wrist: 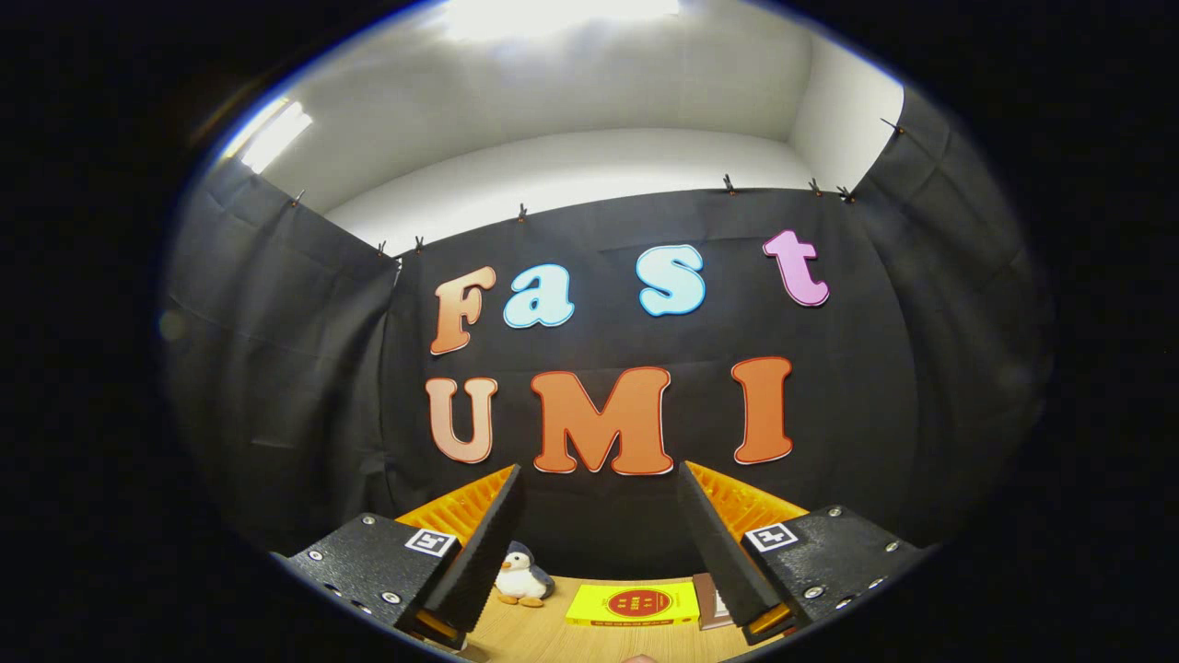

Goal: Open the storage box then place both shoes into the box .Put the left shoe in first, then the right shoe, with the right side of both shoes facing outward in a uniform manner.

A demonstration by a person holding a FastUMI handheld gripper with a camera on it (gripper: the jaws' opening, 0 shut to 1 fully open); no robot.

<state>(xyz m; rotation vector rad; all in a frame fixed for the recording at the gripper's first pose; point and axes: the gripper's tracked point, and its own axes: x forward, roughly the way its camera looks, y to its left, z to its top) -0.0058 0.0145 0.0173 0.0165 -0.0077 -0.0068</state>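
Observation:
My gripper [601, 548] is held level and high, aimed at the booth's back wall. Its two fingers [484, 552] stand wide apart with nothing between them, so it is open. Between and below the fingers I see a strip of wooden table [553, 635].
A small plush penguin [522, 576] sits on the table by the left finger. A flat yellow box with a red round mark [636, 604] lies between the fingers, and a brown object [707, 600] rests beside the right finger. Black cloth walls close the booth on three sides.

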